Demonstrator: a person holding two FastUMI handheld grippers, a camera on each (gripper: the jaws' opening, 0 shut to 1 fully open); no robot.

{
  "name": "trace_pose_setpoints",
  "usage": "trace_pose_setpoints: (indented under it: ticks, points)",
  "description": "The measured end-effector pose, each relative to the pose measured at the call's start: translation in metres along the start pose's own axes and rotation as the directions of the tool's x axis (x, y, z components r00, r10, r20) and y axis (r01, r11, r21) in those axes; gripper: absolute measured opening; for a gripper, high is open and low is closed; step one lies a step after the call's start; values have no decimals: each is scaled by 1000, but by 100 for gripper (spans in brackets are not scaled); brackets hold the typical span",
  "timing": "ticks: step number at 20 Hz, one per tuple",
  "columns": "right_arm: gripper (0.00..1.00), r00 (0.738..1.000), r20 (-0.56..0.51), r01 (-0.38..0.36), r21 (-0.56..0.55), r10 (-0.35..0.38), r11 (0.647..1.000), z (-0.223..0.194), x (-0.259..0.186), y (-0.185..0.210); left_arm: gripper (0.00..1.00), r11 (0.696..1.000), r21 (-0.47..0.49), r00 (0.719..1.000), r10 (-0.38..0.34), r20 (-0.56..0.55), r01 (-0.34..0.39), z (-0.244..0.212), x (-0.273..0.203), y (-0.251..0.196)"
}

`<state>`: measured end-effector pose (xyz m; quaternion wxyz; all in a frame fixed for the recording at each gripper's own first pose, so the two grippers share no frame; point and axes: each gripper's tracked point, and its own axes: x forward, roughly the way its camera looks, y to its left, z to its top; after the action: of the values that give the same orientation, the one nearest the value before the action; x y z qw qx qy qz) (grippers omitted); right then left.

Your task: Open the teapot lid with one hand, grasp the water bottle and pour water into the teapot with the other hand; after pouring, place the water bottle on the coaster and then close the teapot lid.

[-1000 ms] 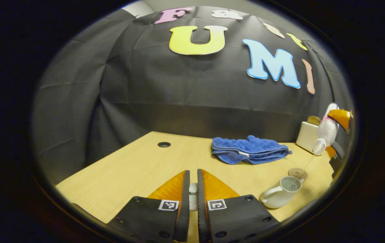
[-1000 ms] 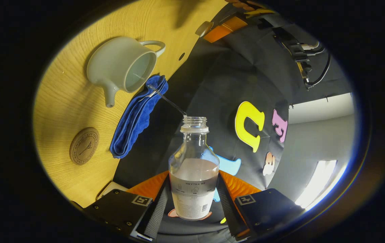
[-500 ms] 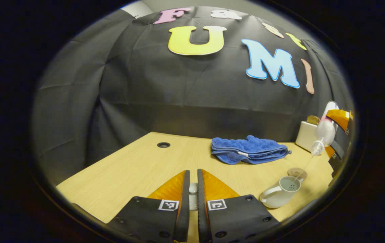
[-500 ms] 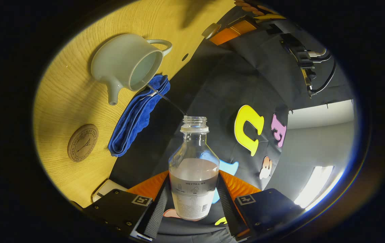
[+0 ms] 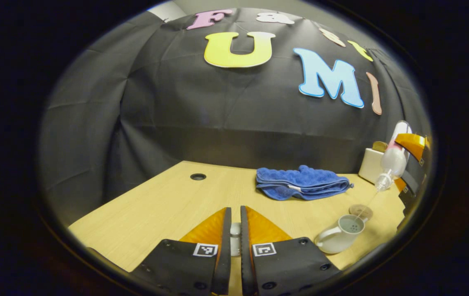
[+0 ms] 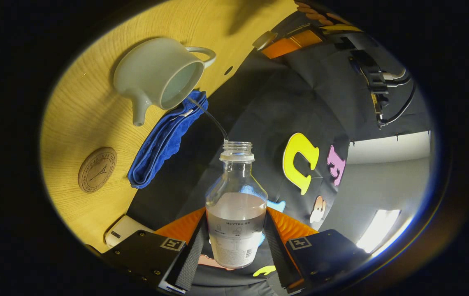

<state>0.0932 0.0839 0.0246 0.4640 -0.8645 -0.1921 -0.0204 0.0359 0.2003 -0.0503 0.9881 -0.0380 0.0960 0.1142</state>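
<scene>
pinching the water bottle (image 6: pixel 236 213) between both fingers, the right gripper (image 6: pixel 235 242) holds it tipped, with the neck pointing toward the teapot (image 6: pixel 158 76). a thin stream of water leaves the bottle's open mouth and runs into the teapot's open top. the bottle is clear and partly filled. in the left gripper view the same bottle (image 5: pixel 390 162) shows at the far right edge, slanted mouth-down above the teapot (image 5: pixel 339 235), with the stream falling between them.

the left gripper (image 5: pixel 235 234) has its fingers drawn in to a narrow gap, and a small white piece sits clamped between them, which looks like the teapot lid (image 5: pixel 235 236). it is held up over the wooden table (image 5: pixel 164 205), well apart from the teapot.

the round coaster (image 6: pixel 97 169) lies flat on the table, bare, near the teapot's spout side. a folded blue towel (image 6: pixel 164 139) lies just beside the teapot, between it and the booth wall. a white box (image 5: pixel 371 165) stands at the back right of the table, behind the bottle. a small dark hole (image 5: pixel 198 176) is set in the tabletop to the left.

the bottle carries a printed label, too small to read reliably. the coaster bears a stamped ring of writing that is not legible.
</scene>
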Motion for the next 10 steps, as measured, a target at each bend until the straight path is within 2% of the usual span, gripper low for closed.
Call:
trace_pose_setpoints:
  ticks: [10]
  points:
    - [76,1000,25,-6,-52,7,999,7,-2,-4,17,1000,1,1000,-6,-1,6,0,-1,-2]
